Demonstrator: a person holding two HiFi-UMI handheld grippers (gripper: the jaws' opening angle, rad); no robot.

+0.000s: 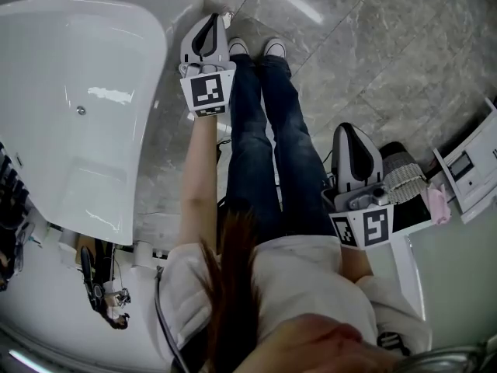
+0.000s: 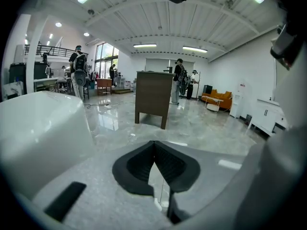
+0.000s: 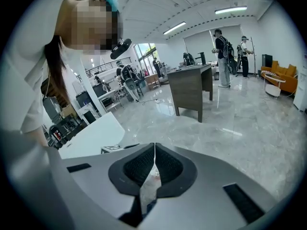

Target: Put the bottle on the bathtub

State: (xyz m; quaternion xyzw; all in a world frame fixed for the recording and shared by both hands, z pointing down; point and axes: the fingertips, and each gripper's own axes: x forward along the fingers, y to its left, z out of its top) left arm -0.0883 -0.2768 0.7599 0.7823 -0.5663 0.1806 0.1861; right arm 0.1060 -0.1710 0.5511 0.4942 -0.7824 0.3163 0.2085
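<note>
Person's standing on the grey marble floor (image 1: 373, 45) with the white bathtub (image 1: 46, 68) on their left. The left gripper (image 1: 213, 18) is held out far forward, just beside the tub's right rim, and its jaws are pressed together at the tips with nothing between them. The right gripper (image 1: 346, 130) hangs near their right hip, jaws closed the same way. Can't make out a bottle in any view.
</note>
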